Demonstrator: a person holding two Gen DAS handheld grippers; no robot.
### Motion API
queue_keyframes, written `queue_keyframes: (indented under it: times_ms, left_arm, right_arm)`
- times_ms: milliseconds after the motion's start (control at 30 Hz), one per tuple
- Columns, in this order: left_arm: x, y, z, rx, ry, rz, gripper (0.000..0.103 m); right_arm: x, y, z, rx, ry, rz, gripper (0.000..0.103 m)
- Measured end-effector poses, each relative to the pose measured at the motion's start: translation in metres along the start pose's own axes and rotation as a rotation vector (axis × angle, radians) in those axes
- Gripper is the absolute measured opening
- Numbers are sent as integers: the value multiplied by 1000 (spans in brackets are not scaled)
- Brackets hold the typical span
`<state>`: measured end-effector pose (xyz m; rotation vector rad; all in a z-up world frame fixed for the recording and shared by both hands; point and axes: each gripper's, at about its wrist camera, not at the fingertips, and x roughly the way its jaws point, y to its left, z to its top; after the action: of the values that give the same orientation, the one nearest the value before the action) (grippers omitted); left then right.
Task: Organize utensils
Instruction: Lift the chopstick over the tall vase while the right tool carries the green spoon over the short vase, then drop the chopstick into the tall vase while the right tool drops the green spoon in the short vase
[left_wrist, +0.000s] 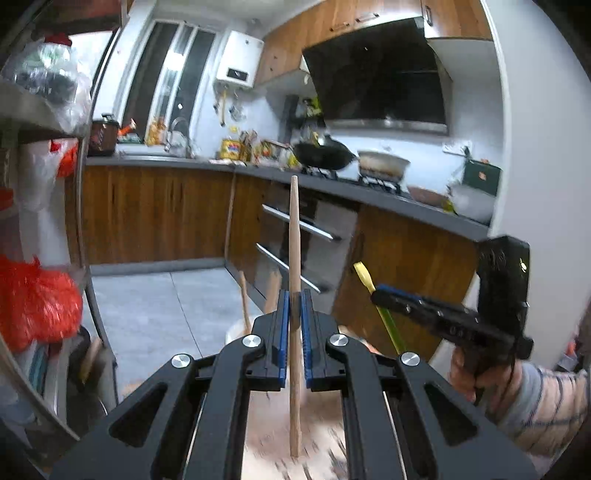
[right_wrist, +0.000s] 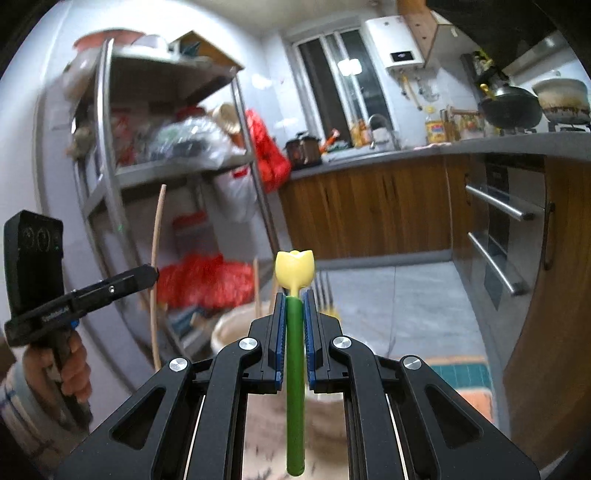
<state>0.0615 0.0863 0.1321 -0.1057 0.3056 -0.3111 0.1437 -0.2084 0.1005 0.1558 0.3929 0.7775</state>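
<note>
- The left gripper (left_wrist: 294, 306) is showing black arms with blue pads and silver bolts.
- The wooden stick (left_wrist: 294, 258) between those pads is showing a pale tan.
- The right gripper (right_wrist: 294, 306) is wearing the same black and blue.
- The tulip utensil (right_wrist: 295, 332) is showing a green stem and a pale yellow head.
- The sleeve (left_wrist: 546, 402) is showing grey with thin dark stripes.
- The cabinets (left_wrist: 155, 214) are glowing a warm brown under a dark grey countertop (left_wrist: 424, 206).
- The plastic bag (left_wrist: 33, 299) on the rack is blazing red.
- The wok (left_wrist: 323, 152) is sitting black, the pot (left_wrist: 382, 162) beside it whitish.
- The floor (left_wrist: 166, 306) is looking pale grey.
- The mat (right_wrist: 461, 373) is showing teal squares and an orange patch.
</note>
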Motion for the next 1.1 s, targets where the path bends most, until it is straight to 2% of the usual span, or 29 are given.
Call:
queue_keyframes:
  times_ms: [200, 367, 500, 633, 967, 1067, 1100]
  left_arm:
    - [37, -1, 23, 0, -72, 99, 6]
    - [52, 1, 23, 11, -118, 179, 6]
    - [66, 6, 12, 6, -97, 205, 6]
    - [75, 9, 0, 8, -57, 204, 6]
    - [74, 18, -27, -14, 24, 192, 6]
    - [72, 17, -31, -17, 43, 197, 11]
    - [71, 17, -32, -19, 46, 198, 20]
  right_arm:
    - [28, -18, 8, 114, -56, -21, 10]
    - [44, -27, 2, 149, -90, -66, 10]
    - [54, -26, -6, 113, -106, -134, 10]
    - [62, -24, -16, 80, -100, -167, 10]
    - [51, -18, -35, 8, -58, -157, 10]
    - [48, -13, -36, -23, -44, -143, 14]
    - [47, -10, -36, -33, -34, -130, 19]
